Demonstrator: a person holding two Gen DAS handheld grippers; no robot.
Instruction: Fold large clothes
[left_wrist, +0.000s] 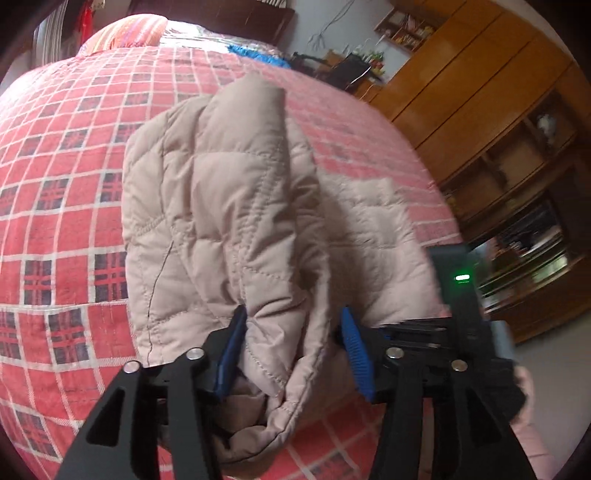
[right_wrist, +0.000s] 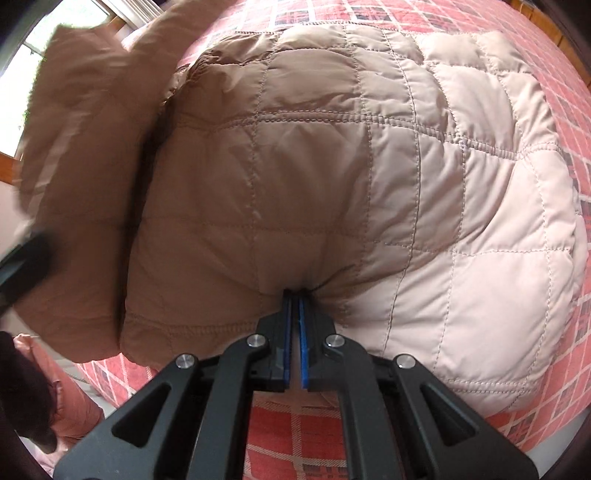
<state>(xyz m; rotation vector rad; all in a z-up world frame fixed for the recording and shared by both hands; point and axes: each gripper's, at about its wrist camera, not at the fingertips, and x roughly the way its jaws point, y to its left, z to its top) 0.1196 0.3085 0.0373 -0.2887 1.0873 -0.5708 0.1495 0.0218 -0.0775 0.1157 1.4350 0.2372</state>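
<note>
Jacket: a beige quilted puffer jacket (left_wrist: 229, 206) lies on the bed; smooth, slightly shiny shell fabric, padded into square and diamond panels by tan stitching, with doubled seam rows across it. In the right wrist view (right_wrist: 332, 177) it fills most of the frame, puffy and rounded.
Jacket fold: in the left wrist view a thick padded part stands up in a ridge and runs down between the left fingers; its hemmed edge curls under near the camera.
Bedspread: red-pink woven cover (left_wrist: 62, 192) with a white grid and dark navy plaid squares; soft, a little wrinkled.
Left gripper: (left_wrist: 291, 339) black frame with silver rivets and ribbed blue pads (left_wrist: 356, 350); jaws stand wide apart, with a bunched fold of the jacket between them, touching the left pad. A firm clamp cannot be told.
Right gripper: (right_wrist: 294, 295) same black frame and blue pads; jaws nearly closed, a thin slit between them, the tips pinching a pucker of the jacket's lower edge.
Other device: in the left wrist view, a black body with a lit green indicator (left_wrist: 462, 277) just beside the jacket, blurred.
Wardrobe: glossy orange-brown wooden cabinet (left_wrist: 480, 74) with open shelves, beyond the bed.
Pillow: orange striped, at the bed's far end (left_wrist: 129, 31).
Writing: none readable.
</note>
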